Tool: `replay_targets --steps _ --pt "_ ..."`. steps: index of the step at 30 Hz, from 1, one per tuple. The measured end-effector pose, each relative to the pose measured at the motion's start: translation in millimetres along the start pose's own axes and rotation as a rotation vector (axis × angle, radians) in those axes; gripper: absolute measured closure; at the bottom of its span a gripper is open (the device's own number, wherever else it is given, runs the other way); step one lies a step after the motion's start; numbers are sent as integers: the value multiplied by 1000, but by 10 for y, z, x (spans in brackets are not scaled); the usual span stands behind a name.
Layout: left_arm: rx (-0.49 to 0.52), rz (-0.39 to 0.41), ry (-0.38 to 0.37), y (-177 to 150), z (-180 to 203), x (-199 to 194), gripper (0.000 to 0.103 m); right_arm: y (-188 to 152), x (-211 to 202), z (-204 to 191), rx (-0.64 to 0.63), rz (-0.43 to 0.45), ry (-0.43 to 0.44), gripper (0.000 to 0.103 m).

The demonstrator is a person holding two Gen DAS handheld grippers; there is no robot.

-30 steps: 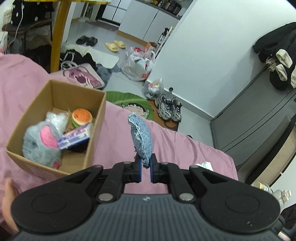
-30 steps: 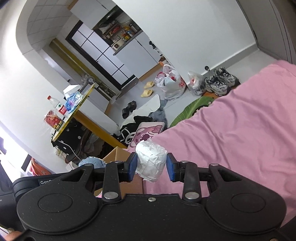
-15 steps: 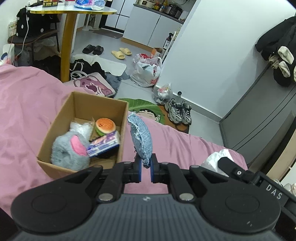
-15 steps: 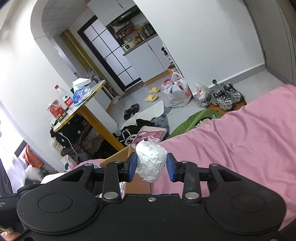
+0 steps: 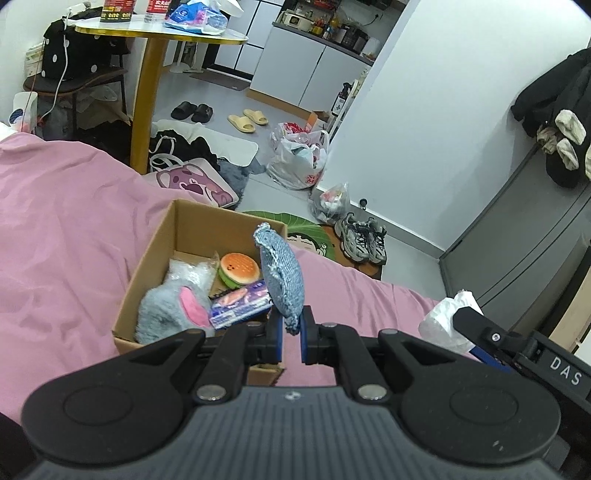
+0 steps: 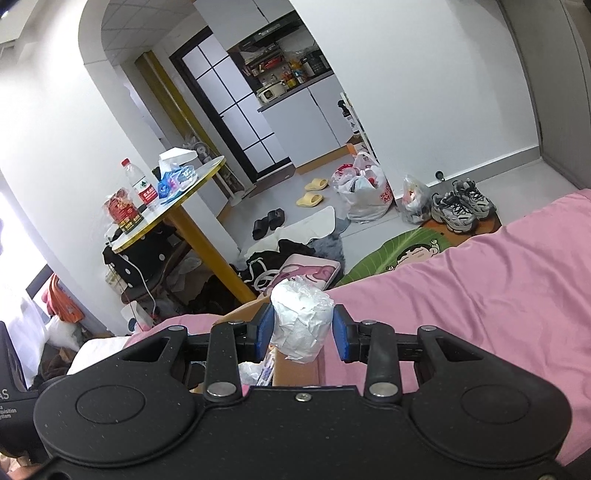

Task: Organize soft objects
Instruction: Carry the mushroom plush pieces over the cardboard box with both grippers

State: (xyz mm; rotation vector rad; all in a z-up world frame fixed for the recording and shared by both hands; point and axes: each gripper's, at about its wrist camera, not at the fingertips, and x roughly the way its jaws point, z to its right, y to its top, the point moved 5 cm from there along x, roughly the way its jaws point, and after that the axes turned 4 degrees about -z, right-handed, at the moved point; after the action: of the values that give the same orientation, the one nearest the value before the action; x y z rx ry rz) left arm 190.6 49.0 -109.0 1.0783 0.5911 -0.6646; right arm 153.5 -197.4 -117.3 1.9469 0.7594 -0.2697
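My left gripper [image 5: 291, 334] is shut on a flat blue denim pad [image 5: 280, 277], which stands upright over the near right corner of the cardboard box [image 5: 155, 258]. Inside that box lie a grey plush with a pink ear [image 5: 173, 306], a burger toy [image 5: 239, 269], a purple packet [image 5: 240, 304] and a clear plastic bag [image 5: 188, 271]. My right gripper [image 6: 302, 332] is shut on a white roll wrapped in plastic [image 6: 301, 321]; a part of the box [image 6: 295, 369] shows just below it. The same roll [image 5: 447, 321] appears at the right of the left wrist view.
The box rests on a pink bedspread [image 5: 62, 229]. Beyond the bed's edge the floor holds a pink bag [image 5: 192, 182], a green mat [image 5: 310, 236], sneakers [image 5: 362, 240], plastic bags [image 5: 299, 158] and slippers [image 5: 247, 120]. A yellow round table [image 5: 155, 33] stands at the far left.
Both grippers have travelled toward the box with their loads. In the left wrist view the box has slid from the left to the centre, and the right gripper has come in at the right.
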Motion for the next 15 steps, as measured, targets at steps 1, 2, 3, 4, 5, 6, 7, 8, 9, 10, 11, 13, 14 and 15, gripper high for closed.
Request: replay_targets --steps 1,2,3,4,5,6,7,8,9,10,11,13,14,15 --pt "-2 3 0 7 -29 -2 95 -5 8 -10 -5 -1 -3 69" --pt "-4 5 0 16 -60 -1 95 -13 15 -25 -11 -4 0 69" --pt "-7 8 -1 26 -91 0 95 -12 26 -46 -13 -7 6 69" --pt "-9 11 -3 32 -117 -1 95 -15 33 -64 -16 -9 12 69" --pt "-10 14 -5 40 -145 -1 95 -18 35 -82 -22 -10 13 69" --pt "-12 17 -7 47 -173 -2 95 -19 37 -104 -30 -10 11 69" --pt "-14 19 -9 50 -192 -3 95 -19 43 -127 -39 -12 8 69" --pt "-16 22 -11 58 -220 1 95 -15 48 -146 -46 -13 6 69" --pt "-17 24 -13 58 -233 3 95 -13 52 -166 -53 -13 6 69" --pt "-17 25 -14 67 -247 7 95 -11 61 -195 -58 -13 5 69" --pt "-18 27 -15 77 -271 15 95 -10 67 -210 -63 -14 4 69" --pt "-19 31 -17 100 -306 27 95 -10 80 -239 -70 -17 -2 69" --pt "-22 32 -18 111 -322 37 95 -5 89 -250 -71 -19 -5 69" --pt "-26 32 -19 121 -342 47 95 -4 96 -263 -72 -20 -6 69"
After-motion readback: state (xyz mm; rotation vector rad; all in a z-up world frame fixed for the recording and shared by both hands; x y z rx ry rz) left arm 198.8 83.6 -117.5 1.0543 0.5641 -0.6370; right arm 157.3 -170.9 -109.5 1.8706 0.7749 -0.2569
